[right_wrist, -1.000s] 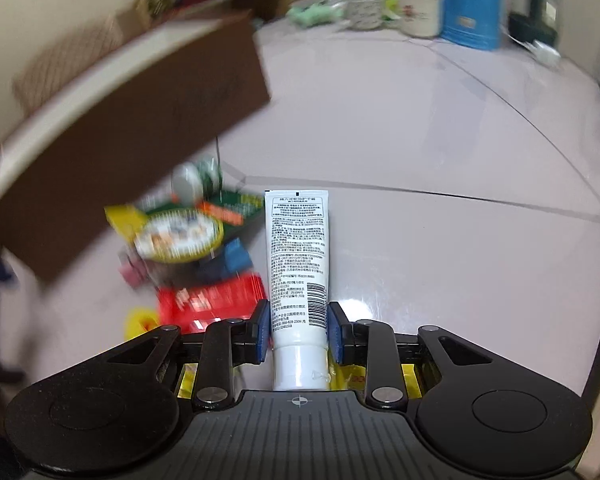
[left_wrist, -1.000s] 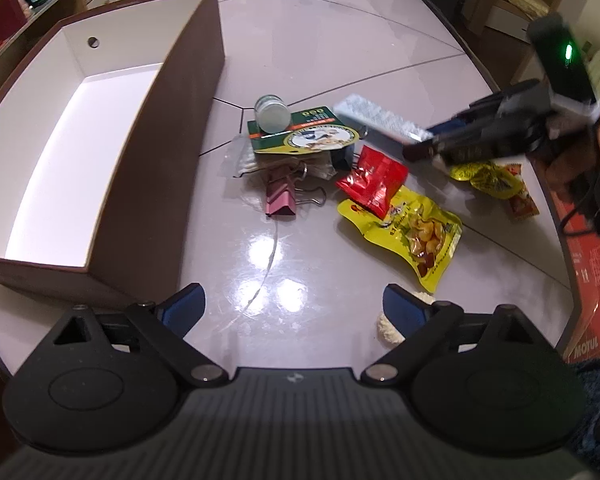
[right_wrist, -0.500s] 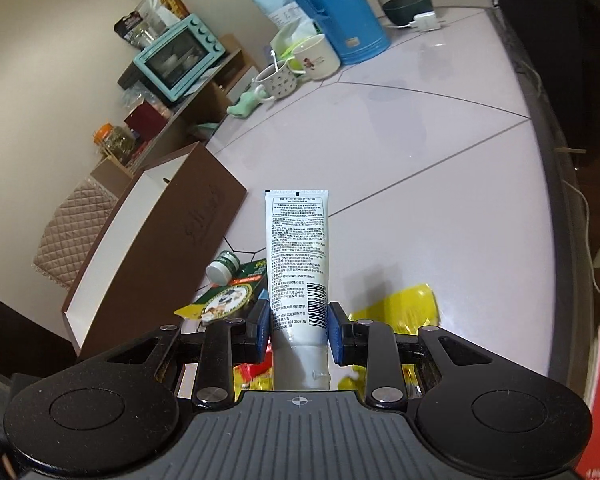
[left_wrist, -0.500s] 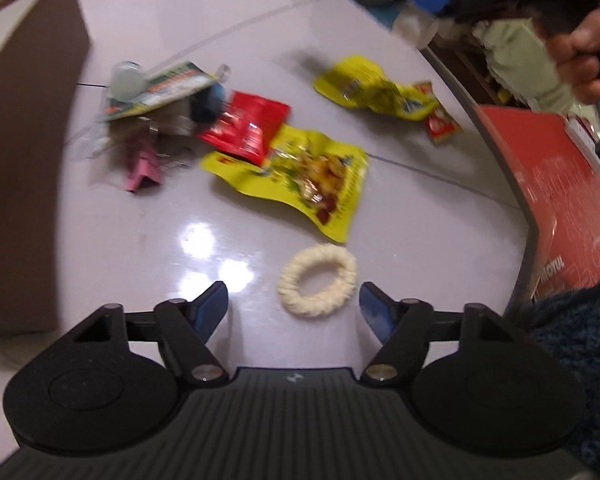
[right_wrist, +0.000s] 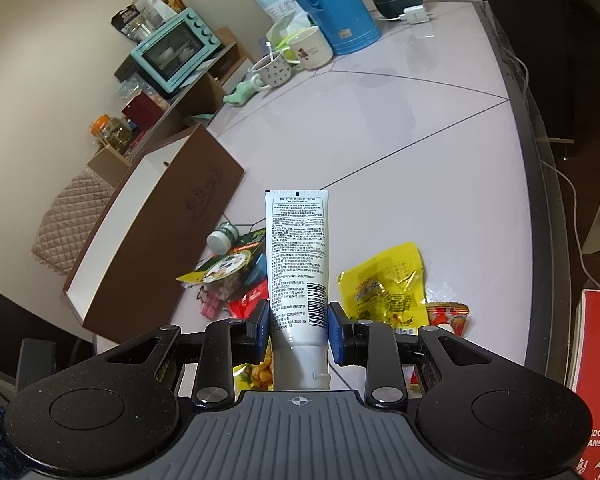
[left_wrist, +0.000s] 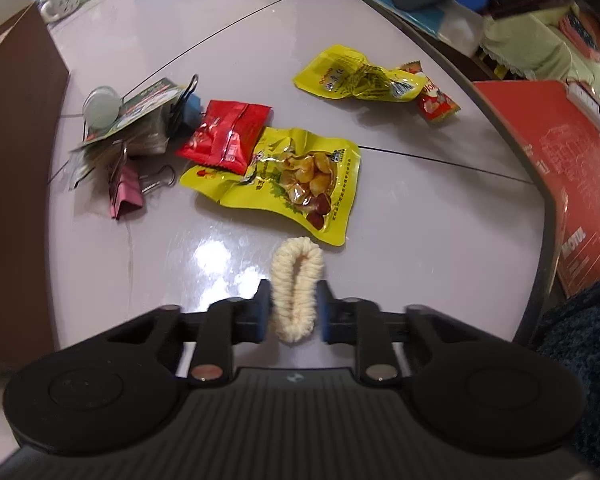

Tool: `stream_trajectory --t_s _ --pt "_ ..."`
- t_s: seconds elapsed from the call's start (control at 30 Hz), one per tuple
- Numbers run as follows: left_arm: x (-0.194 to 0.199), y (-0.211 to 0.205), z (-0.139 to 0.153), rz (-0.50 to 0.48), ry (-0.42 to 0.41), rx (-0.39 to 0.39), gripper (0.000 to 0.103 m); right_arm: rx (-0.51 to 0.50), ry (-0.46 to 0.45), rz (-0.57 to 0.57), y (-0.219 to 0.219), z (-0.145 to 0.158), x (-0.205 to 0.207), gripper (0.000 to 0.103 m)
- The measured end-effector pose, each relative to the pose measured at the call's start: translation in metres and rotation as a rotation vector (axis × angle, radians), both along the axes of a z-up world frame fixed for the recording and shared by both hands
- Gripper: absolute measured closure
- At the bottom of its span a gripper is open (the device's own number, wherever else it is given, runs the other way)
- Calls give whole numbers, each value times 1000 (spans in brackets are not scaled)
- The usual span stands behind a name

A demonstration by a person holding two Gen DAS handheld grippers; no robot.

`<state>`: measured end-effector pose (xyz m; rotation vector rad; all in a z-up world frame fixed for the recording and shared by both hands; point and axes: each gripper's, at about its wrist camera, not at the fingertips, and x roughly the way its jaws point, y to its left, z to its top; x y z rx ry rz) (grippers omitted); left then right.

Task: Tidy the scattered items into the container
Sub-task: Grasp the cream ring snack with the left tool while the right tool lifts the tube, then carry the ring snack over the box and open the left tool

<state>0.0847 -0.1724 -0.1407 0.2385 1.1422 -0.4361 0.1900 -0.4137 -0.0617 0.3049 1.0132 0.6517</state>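
My left gripper (left_wrist: 293, 308) is shut on a cream yarn hair ring (left_wrist: 297, 280), squeezed into an oval just above the table. My right gripper (right_wrist: 299, 320) is shut on a white tube (right_wrist: 298, 264), held high above the table. The brown box with a white inside (right_wrist: 140, 240) stands at the left; its wall shows in the left wrist view (left_wrist: 16, 128). On the table lie a yellow chestnut pouch (left_wrist: 300, 176), a red packet (left_wrist: 226, 134), a second yellow packet (left_wrist: 352, 76), a pink binder clip (left_wrist: 126, 192), a small bottle (left_wrist: 100, 106) and a green card (left_wrist: 148, 100).
A small red snack packet (left_wrist: 436, 100) lies near the table's right edge. A red box (left_wrist: 580, 168) sits beyond that edge. Mugs (right_wrist: 300, 52), a blue jug (right_wrist: 328, 0) and a charger (right_wrist: 416, 14) stand at the far end.
My left gripper moved onto the hair ring and shut on it, squeezing it narrow. My right gripper rose a little higher with the tube.
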Motion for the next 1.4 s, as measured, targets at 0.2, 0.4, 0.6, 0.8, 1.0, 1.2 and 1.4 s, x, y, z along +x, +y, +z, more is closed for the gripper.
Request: stream_trajectory --t_s 0.2,0.4,0.6,0.8,1.0,1.2,1.4 --pt "-7 6 25 62 -56 -12 89 11 -28 42 8 6 -3 74" --pt "-11 22 72 160 -175 -6 89 39 -67 94 24 17 -5 74" --pt "-11 54 113 273 -267 40 89 73 -113 129 49 33 -9 74" --pt "-8 93 140 354 -326 83 89 89 -149 127 75 48 -20 74" --pt "-2 132 157 367 -362 102 89 98 -171 105 106 58 -30 74" --pt "3 171 164 366 -378 110 89 106 -187 107 153 66 -35 74" --pt "8 212 167 360 -391 108 88 116 -208 116 202 76 -38 74"
